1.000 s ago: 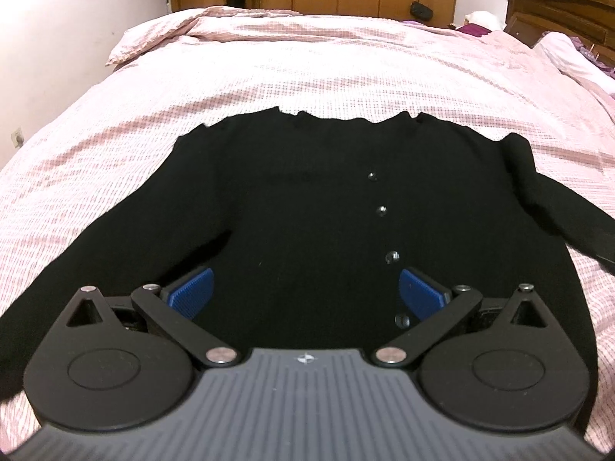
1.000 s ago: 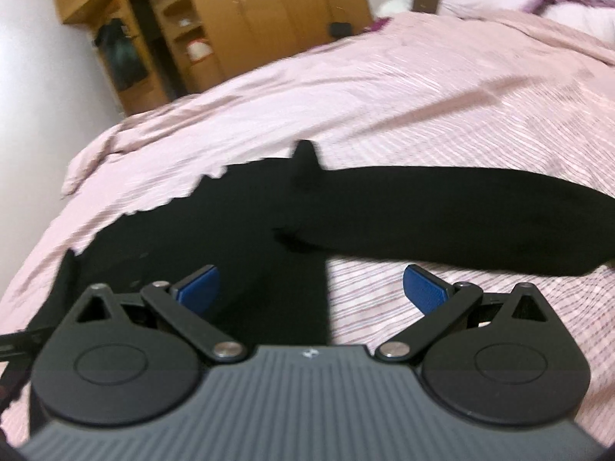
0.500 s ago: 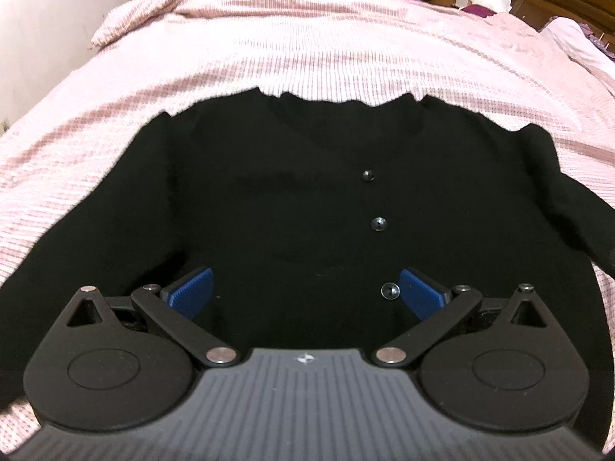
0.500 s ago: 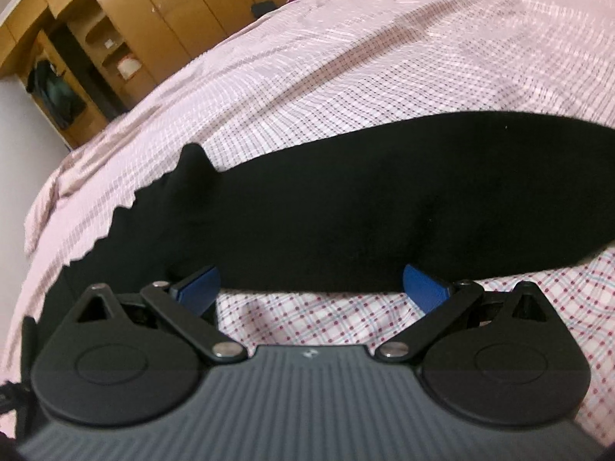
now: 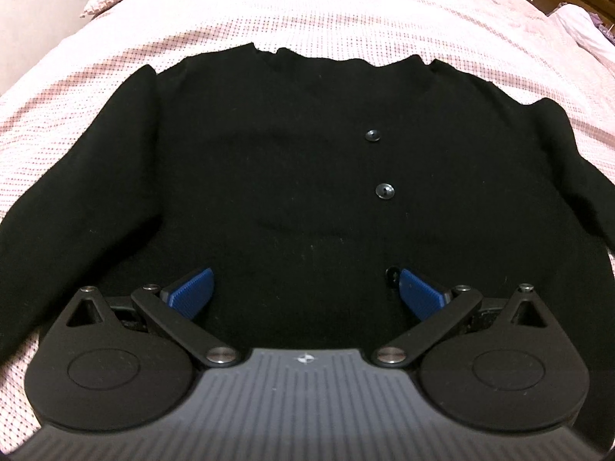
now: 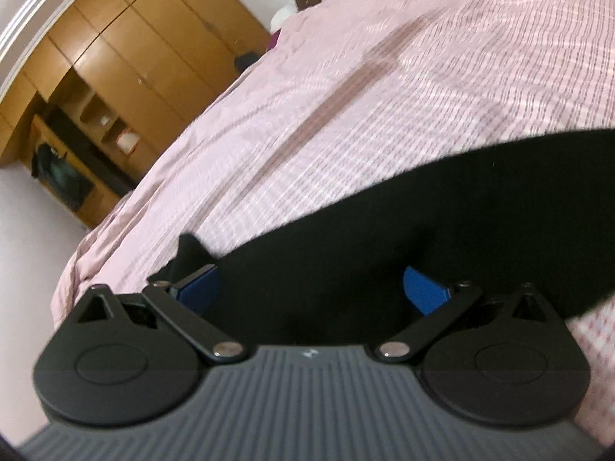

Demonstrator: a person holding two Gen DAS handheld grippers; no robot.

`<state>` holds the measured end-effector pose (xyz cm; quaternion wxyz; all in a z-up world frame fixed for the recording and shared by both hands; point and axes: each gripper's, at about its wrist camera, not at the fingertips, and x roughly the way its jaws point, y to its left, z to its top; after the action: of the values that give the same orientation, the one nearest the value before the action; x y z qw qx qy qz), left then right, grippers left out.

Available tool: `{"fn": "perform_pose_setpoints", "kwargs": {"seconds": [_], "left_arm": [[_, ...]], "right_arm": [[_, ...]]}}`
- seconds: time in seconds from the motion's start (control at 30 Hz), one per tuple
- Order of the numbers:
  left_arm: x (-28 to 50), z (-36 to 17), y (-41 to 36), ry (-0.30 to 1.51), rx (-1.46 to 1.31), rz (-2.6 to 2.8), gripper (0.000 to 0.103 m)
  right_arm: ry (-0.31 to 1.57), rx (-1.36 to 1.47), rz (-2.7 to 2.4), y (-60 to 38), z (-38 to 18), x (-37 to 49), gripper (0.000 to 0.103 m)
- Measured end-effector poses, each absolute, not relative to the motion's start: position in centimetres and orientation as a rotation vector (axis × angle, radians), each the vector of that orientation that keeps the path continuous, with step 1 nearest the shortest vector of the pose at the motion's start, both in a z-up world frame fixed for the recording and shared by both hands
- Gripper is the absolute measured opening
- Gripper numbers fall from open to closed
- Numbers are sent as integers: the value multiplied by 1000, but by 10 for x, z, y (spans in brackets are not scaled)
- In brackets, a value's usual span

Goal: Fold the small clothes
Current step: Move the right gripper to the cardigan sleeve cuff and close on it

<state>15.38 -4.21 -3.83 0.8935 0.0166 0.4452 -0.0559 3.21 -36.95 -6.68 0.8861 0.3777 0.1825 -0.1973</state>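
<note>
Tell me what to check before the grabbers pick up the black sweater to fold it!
1. Black knit buttoned cardigan lies flat, front up, on the pink checked bedspread: ok.
2. Left tool is open, blue pads apart over the cardigan's lower front: ok.
3. Right tool is open over a black sleeve: ok.
4. Either tool already touching the fabric: cannot tell.
5. Buttons are done up: cannot tell; the fabric is too dark.
6. Sleeves spread out to both sides, not tucked under: ok in the left wrist view.
</note>
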Motion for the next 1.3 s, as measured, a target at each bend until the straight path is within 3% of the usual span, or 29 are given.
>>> {"fn": "perform_pose_setpoints", "kwargs": {"seconds": [0.1, 0.2, 0.43, 0.63, 0.73, 1.03, 1.2, 1.23, 1.3], "left_arm": [[153, -40, -45, 922, 53, -117, 103], [152, -41, -46, 919, 68, -125, 103], [151, -45, -48, 909, 82, -142, 103], [152, -44, -49, 912, 85, -144, 103], [151, -43, -50, 910, 84, -137, 103], [149, -43, -50, 907, 84, -136, 103], [147, -39, -45, 909, 52, -136, 103], [147, -38, -43, 910, 44, -137, 103], [145, -35, -39, 907, 37, -136, 103]], "right_arm": [[355, 803, -405, -376, -70, 34, 103], [339, 843, -373, -384, -73, 31, 94], [356, 902, -353, -402, -78, 27, 51], [388, 995, -307, -394, -64, -2, 56], [370, 999, -326, -383, -58, -17, 86], [443, 981, -387, -363, -76, -4, 83], [188, 1084, -548, -388, -90, 3, 82], [154, 1107, -579, -395, -90, 2, 76], [161, 1095, -613, -410, -88, 5, 41]]}}
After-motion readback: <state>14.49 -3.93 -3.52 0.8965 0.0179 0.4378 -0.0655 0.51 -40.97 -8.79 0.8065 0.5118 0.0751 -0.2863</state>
